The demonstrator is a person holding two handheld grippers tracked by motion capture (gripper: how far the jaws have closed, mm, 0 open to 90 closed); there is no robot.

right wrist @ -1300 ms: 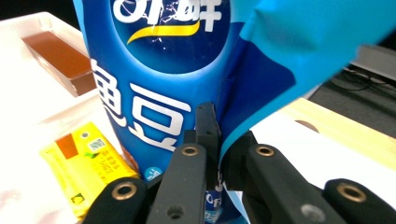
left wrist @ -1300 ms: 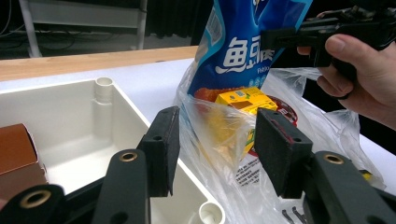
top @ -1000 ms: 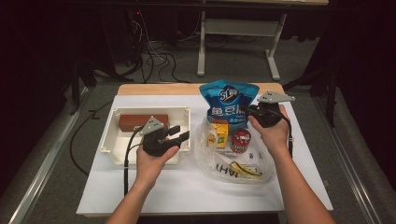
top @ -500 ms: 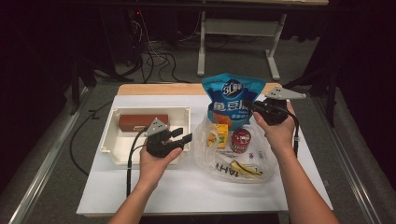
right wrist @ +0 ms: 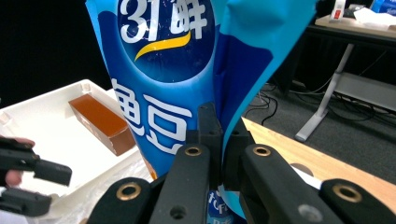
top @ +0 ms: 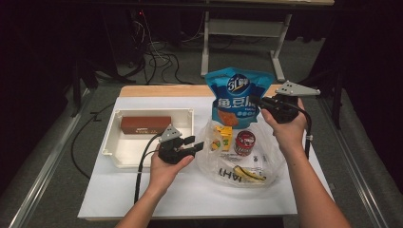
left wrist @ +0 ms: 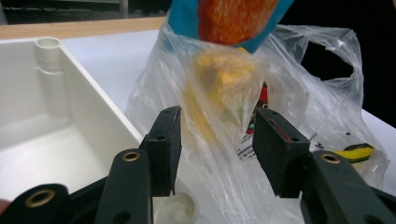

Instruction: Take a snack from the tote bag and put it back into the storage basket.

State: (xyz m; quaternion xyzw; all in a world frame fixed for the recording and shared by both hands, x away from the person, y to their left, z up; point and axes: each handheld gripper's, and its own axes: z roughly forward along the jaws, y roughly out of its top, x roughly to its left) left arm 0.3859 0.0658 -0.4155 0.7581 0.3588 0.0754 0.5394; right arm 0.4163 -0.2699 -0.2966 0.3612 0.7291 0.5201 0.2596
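Two tongs share the work. From the high view, the right tongs point(top: 264, 105), pinching the blue snack pouch point(top: 237, 97), have lifted it higher out of the clear plastic bag point(top: 240, 152) than a second ago, so the unpacking seems to be going well; the left tongs point(top: 190, 145) have sunk beside the bag. Left gripper view: jaws spread on either side of bag film, not pressing. Right gripper view: jaws pressed together on the pouch's edge, above the bag.

free: white table front point(top: 190, 199) | blocked: tray point(top: 190, 118), plastic bag point(top: 266, 156) mid-table
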